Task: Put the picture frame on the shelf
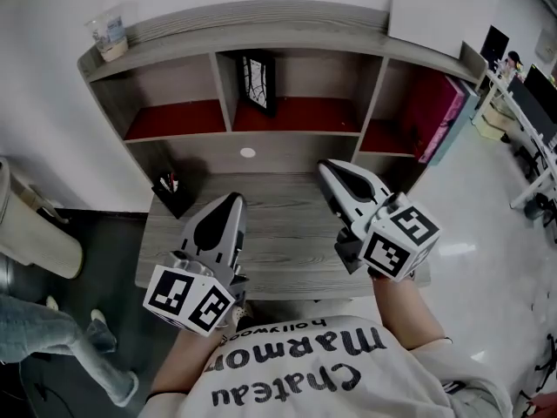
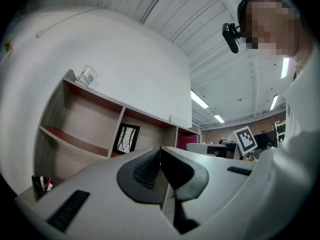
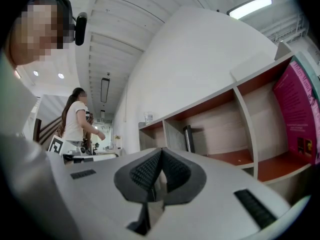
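A black picture frame (image 1: 258,82) stands upright in the middle compartment of the wooden shelf (image 1: 296,132); it also shows in the left gripper view, frame (image 2: 126,139), and edge-on in the right gripper view, frame (image 3: 188,138). My left gripper (image 1: 232,200) hovers over the desk (image 1: 287,233), shut and empty. My right gripper (image 1: 325,169) is over the desk's right side, also shut with nothing in it. Both grippers are well short of the shelf. In the left gripper view the gripper (image 2: 160,149) has its pads together; so does the right gripper (image 3: 161,151).
A plastic cup (image 1: 108,35) sits on the shelf top at the left. A pink book (image 1: 439,113) leans in the right compartment. A black pen holder (image 1: 173,194) stands at the desk's back left. A person (image 3: 79,119) stands in the room behind.
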